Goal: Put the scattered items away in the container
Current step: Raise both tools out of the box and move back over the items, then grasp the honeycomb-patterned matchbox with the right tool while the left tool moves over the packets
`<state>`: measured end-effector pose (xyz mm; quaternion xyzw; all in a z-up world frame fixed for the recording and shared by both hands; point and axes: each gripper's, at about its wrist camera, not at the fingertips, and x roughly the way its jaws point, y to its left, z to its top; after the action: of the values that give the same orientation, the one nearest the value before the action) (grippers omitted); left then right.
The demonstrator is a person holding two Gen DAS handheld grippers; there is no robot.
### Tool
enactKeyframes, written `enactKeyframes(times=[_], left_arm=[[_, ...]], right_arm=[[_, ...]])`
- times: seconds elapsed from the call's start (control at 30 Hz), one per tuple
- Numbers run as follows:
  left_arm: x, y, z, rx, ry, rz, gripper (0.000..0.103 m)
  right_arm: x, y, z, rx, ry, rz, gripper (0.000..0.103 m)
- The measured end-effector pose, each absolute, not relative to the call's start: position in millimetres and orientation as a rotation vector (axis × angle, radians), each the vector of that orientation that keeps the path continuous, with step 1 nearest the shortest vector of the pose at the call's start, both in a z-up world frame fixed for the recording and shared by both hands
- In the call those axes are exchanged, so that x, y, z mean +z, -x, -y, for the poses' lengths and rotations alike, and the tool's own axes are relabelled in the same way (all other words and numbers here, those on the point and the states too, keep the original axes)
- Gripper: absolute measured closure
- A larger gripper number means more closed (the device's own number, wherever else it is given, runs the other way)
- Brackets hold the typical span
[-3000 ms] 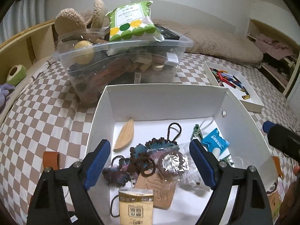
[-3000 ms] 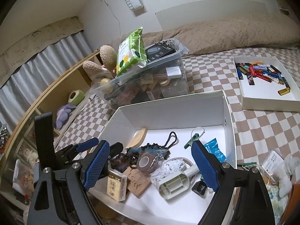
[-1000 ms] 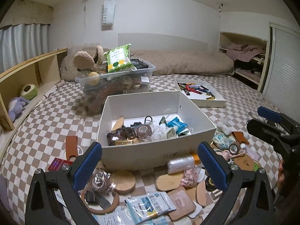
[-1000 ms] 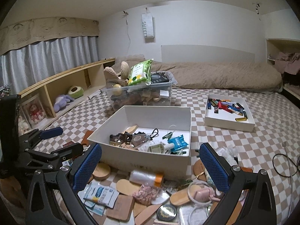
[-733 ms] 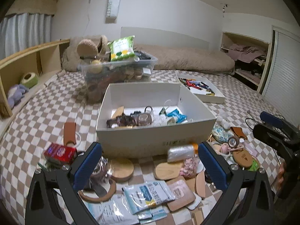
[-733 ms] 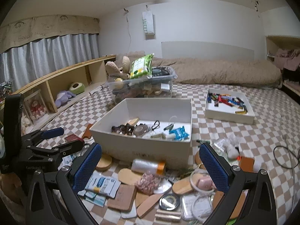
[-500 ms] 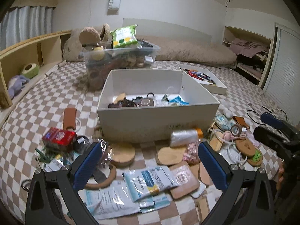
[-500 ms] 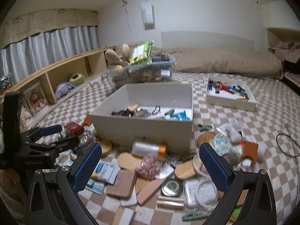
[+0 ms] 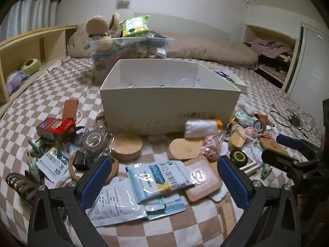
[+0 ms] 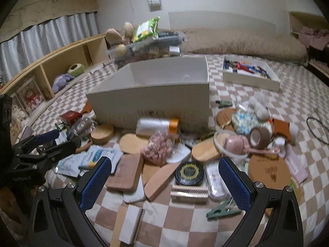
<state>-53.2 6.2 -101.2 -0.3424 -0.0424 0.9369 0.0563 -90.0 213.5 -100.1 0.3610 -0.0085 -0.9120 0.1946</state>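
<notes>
With both the left claw (image 9: 164, 178) and the right claw (image 10: 164, 178) held released and empty, the slippery, limp blue-and-white sachet (image 9: 158, 178) lying before the white box (image 9: 168, 107) is judged light and best pinched by 1 edge.

Left wrist view: low over checkered bed (image 9: 61, 86), facing white box (image 9: 170, 107) front wall and back wall of room, close to blue-white sachets (image 9: 160, 179). Right wrist view: same low height, set further right, facing same box (image 10: 152, 100) slightly from its right corner, close to black round tin (image 10: 189, 173). Shared: box, clear bin (image 9: 131, 49), clutter in front. Each view catches the other gripper at its edge.
</notes>
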Motion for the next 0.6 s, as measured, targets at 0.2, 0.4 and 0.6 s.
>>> enactKeyframes(times=[0.2,0.4,0.6], left_arm=[[-118.2,54.8,-4.6,2.827,1.103,0.145,0.000],[-132.3,53.1,-2.0,2.804,1.154,0.155,0.000],[-135.8,46.6,-7.2,2.780,1.136,0.153,0.000]], right_arm=[[-120.9,95.3,-217.0,-2.520,-1.159,0.093,0.000],[-140.1,99.4,-225.1,-2.476,-1.257,0.158,0.000],[-150.0,107.9,-227.7,-2.451,-1.321,0.190,0.002]])
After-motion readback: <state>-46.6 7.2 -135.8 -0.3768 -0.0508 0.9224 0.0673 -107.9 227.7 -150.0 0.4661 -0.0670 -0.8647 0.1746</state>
